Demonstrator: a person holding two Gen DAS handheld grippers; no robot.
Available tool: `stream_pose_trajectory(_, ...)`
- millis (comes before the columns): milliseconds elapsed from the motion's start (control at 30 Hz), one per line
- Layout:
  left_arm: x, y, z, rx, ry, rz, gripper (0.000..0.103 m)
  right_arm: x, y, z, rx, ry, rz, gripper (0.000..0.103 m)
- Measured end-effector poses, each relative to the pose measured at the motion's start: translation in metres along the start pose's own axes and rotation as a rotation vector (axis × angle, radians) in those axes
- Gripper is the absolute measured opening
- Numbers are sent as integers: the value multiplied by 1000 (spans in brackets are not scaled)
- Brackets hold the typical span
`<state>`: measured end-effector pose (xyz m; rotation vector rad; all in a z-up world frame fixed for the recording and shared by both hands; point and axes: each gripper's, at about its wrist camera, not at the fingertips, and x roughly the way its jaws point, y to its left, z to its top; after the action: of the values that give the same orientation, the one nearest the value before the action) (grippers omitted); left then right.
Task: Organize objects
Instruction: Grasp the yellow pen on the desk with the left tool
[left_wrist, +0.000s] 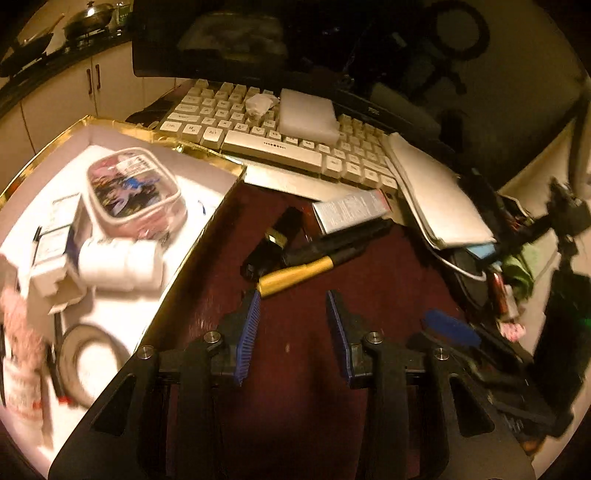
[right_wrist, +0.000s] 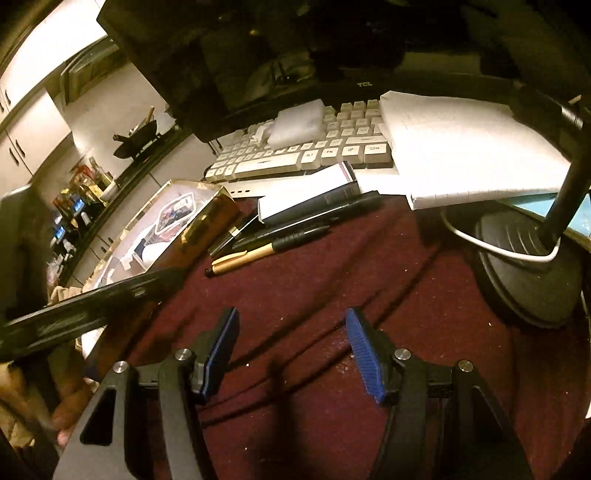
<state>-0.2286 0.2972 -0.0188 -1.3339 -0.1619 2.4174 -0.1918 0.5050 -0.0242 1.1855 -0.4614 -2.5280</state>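
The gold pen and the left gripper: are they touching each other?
Apart. In the left wrist view the open left gripper has only red cloth between its fingers, and the gold pen lies beyond its tips with a visible gap.

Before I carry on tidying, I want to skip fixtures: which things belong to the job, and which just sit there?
To sort: gold pen, black pens, small carton, gold-edged box.

Just there: keyboard, monitor, notepad, lamp base.
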Motion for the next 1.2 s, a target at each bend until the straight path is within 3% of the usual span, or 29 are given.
stream_pose_trajectory(233, 21, -5, -3, -9, 16, 11, 35, 2, -3, -1, 17, 2, 35, 61)
stream_pose_trajectory(333, 13, -14, -9, -5, 59, -123, 35, -2, -7, 0, 29, -16, 37, 61)
stream_pose_trajectory(400, 7, -22, -13, 22, 78, -170, 35, -4, -10, 0, 44, -21, 37, 61)
stream_pose_trajectory(500, -4, -30, -11, 96, 22, -99, 35, -5, -13, 1, 63, -31, 31, 61)
stream_pose_trajectory(533, -5, -26, -7, 94, -9, -38, 35, -6, -14, 1, 67, -35, 28, 61)
stream_pose_trajectory(600, 0, -16, 0, 52, -13, 7, 35, -6, -15, 1, 71, -34, 26, 61)
stream_pose_trajectory(733, 14, 9, 5, -53, 8, 8, 35, -6, -14, 0, 71, -41, 25, 61)
stream_pose_trajectory(867, 23, 10, 5, -63, 6, 6, 35, -4, -15, 0, 78, -38, 22, 61)
stream_pose_trajectory(1033, 33, 1, 5, -38, 50, -57, 36, -6, -16, 0, 83, -51, 19, 61)
stream_pose_trajectory(1133, 31, -6, -1, -10, 103, -167, 36, -7, -20, 1, 101, -58, 16, 61)
stream_pose_trajectory(1200, 28, -13, -6, 30, 122, -165, 36, -6, -23, 1, 114, -55, 16, 61)
